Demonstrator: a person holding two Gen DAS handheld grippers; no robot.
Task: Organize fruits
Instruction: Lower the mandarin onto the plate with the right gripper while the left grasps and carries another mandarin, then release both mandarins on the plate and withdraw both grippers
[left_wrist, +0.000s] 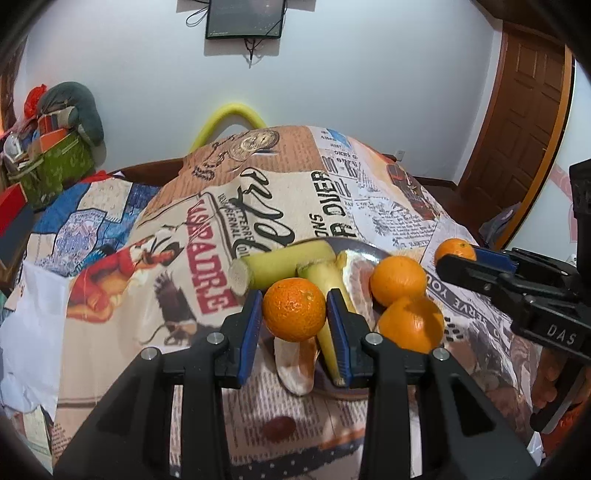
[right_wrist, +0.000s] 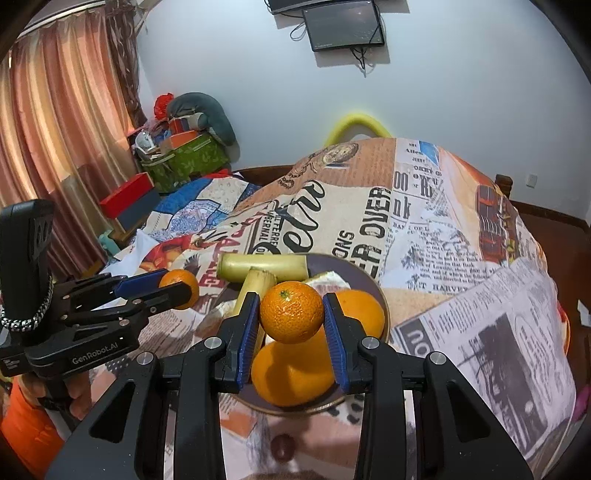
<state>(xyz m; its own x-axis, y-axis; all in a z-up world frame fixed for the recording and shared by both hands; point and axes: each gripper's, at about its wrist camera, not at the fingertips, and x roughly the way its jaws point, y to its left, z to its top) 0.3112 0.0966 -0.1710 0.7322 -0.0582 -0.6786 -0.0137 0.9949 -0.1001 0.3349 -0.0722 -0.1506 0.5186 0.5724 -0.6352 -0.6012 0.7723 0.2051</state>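
My left gripper is shut on a small mandarin, held above the near edge of a grey plate. On the plate lie two cut sugarcane pieces, two larger oranges and pale peeled fruit segments. My right gripper is shut on a second mandarin above the oranges on the plate. Each gripper appears in the other's view, the right gripper at the right and the left gripper at the left, both gripping their mandarins.
A newspaper-print cloth covers the table. A green bag of clutter and a red box stand at the back left near a curtain. A wooden door is at the right. A hand in an orange sleeve holds the left gripper.
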